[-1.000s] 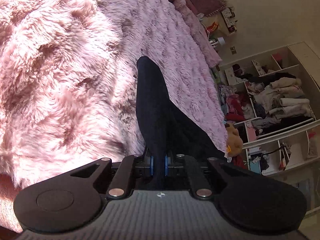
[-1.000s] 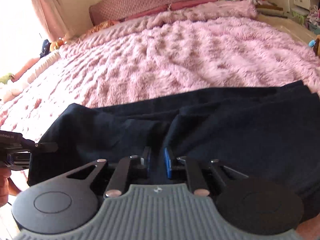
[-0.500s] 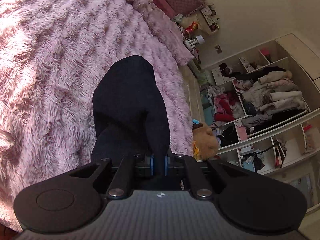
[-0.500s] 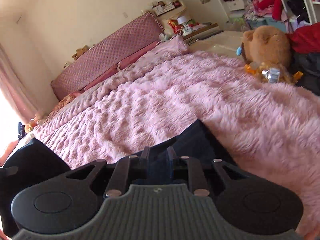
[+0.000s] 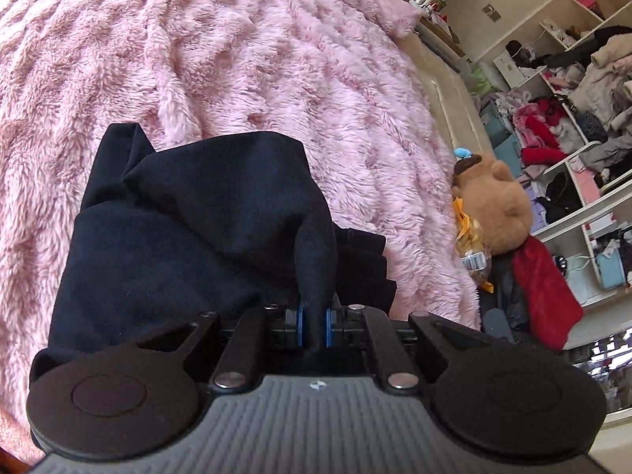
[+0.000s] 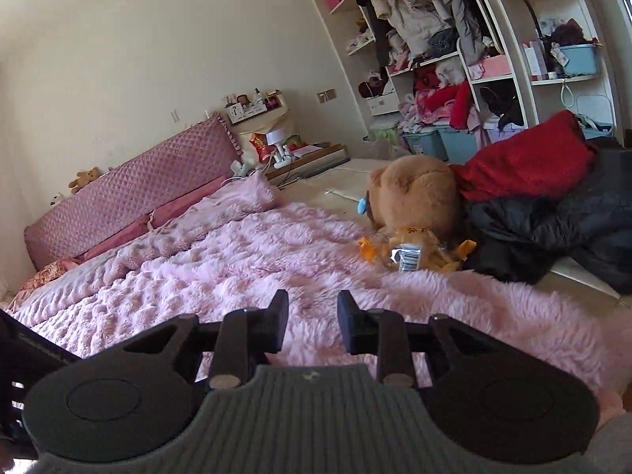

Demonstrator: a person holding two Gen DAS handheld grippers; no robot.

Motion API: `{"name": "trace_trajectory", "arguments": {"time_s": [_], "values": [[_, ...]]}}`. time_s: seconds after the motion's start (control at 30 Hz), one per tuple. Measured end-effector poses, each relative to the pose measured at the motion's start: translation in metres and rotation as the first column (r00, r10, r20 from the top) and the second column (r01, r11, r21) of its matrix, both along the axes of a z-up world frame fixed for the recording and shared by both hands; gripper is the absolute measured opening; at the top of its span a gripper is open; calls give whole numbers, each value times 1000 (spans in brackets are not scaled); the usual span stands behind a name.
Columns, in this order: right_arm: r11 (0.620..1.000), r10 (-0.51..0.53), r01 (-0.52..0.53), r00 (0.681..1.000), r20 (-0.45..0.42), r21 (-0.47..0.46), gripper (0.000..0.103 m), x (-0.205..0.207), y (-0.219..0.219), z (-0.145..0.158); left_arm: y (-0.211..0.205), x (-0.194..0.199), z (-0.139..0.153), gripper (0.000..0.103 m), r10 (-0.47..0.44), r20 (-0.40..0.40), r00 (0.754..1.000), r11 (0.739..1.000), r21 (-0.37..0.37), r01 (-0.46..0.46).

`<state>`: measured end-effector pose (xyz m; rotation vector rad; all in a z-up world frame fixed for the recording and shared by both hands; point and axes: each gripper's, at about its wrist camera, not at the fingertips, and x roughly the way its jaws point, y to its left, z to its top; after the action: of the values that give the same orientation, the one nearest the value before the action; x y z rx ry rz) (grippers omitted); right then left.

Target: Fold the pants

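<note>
Dark navy pants (image 5: pixel 189 229) lie bunched in folds on the fluffy pink blanket (image 5: pixel 256 63), in the left wrist view. My left gripper (image 5: pixel 314 326) is shut on a pinched ridge of the pants' cloth, which rises up between the blue pads (image 5: pixel 301 326). In the right wrist view the pants do not show. My right gripper (image 6: pixel 312 326) hovers over the pink blanket (image 6: pixel 245 268) with its jaws opening and nothing between the fingers. A dark piece of the other gripper shows at the left edge of that view.
A brown plush bear (image 6: pixel 414 197) and a crinkly snack bag (image 6: pixel 410 256) lie at the bed's right edge. Red and black clothes (image 6: pixel 529 197) are piled beside them. Open shelves (image 6: pixel 454 51) full of clothes stand behind. A quilted pink headboard (image 6: pixel 138 193) lines the wall.
My left gripper carried the pants' cloth across the blanket, and the cloth now lies doubled in a wider heap. My right gripper let go of the pants, opened and swung toward the bed's right edge.
</note>
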<state>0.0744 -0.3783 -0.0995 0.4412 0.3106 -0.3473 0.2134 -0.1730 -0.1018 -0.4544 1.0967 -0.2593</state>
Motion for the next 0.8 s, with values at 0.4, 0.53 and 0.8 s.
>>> {"name": "trace_trajectory", "arguments": {"time_s": [0.4, 0.53, 0.8], "values": [[992, -119, 121, 991, -57, 34, 24, 1, -25, -14, -70, 6, 10, 40, -157, -3, 988, 986, 63, 157], [996, -84, 84, 996, -9, 41, 31, -4, -29, -11, -44, -8, 9, 26, -271, -60, 961, 898, -375, 230], [974, -95, 75, 992, 82, 215, 42, -18, -60, -13, 90, -46, 86, 57, -152, 306, 940, 884, -384, 268]]}}
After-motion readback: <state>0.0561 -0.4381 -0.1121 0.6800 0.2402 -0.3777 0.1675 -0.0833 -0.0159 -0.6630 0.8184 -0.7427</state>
